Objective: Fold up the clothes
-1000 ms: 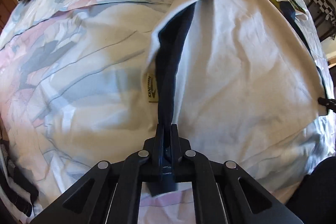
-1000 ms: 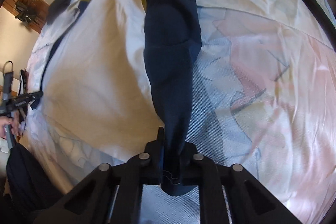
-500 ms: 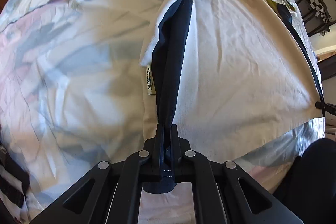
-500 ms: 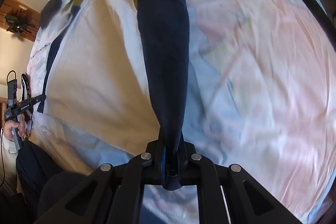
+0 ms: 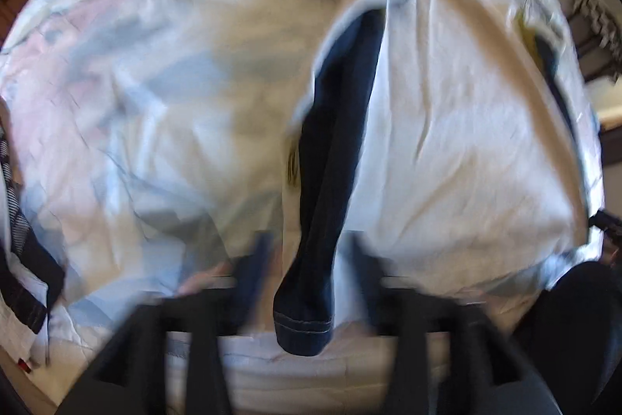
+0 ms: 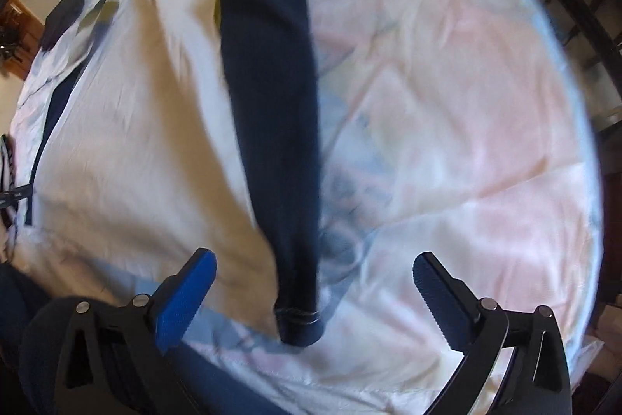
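The left gripper (image 5: 307,259) has just been opening and now stands released, its blurred fingers either side of a navy sleeve cuff (image 5: 303,321) that the pads no longer press. The right gripper (image 6: 315,282) has likewise just sprung wide, blue pads well clear of the other navy sleeve (image 6: 276,127), whose cuff lies between them. The garment (image 5: 447,142), a white top with navy sleeves, is spread on the patterned bedspread (image 6: 466,104). Each sleeve runs as a long strip straight away from its own gripper toward the shoulders at the far end, cuff nearest. Any next fold likely turns on that axis: each hand sits directly above its own cuff, neither nearer the body panel.
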